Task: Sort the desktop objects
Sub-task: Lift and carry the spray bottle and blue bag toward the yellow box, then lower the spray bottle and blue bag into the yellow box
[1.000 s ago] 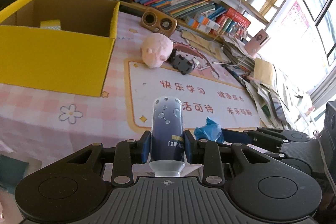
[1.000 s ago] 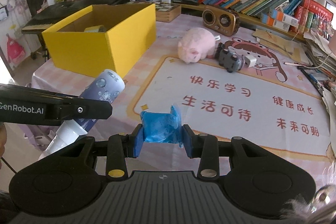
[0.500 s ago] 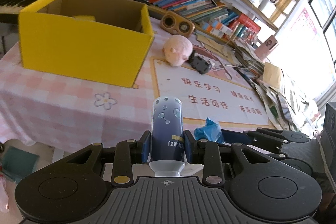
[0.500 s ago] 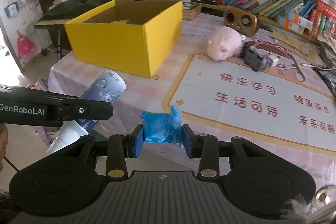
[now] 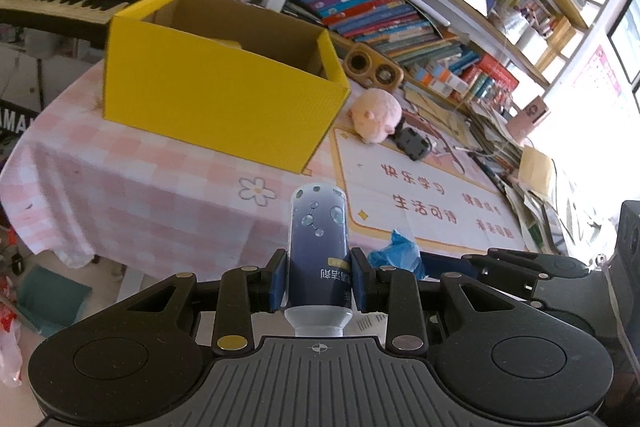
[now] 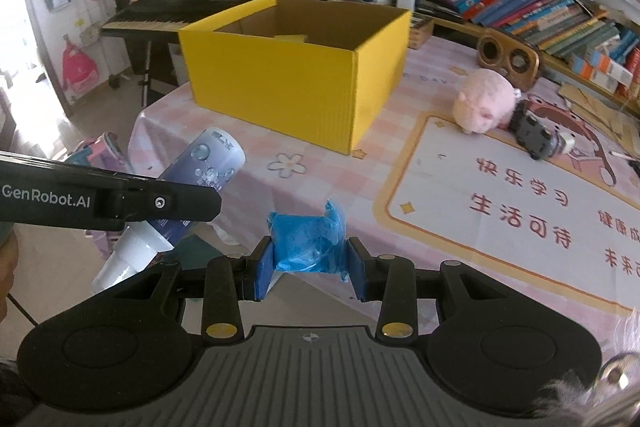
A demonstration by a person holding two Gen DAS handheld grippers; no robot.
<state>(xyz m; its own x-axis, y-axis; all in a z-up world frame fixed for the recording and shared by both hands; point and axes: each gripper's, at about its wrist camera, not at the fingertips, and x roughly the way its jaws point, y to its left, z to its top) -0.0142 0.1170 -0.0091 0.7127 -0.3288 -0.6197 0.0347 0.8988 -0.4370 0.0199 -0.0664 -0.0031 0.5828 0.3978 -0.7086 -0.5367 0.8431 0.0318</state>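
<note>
**Both grippers loaded, yellow box ahead**

My left gripper [image 5: 318,283] is clamped on a dark blue bottle [image 5: 318,247], a rigid, smooth and likely slippery plastic, gripped mid-body with its cap behind the fingers. My right gripper [image 6: 307,261] squeezes a soft, light blue packet [image 6: 306,243]. The yellow box [image 6: 296,83] sits beyond both fingertips. "GenRobot.AI" reads on the left gripper's side; the bottle's label is too small to read.

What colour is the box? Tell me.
The box is bright yellow outside, plain brown cardboard inside; the right wrist view shows it best.
</note>
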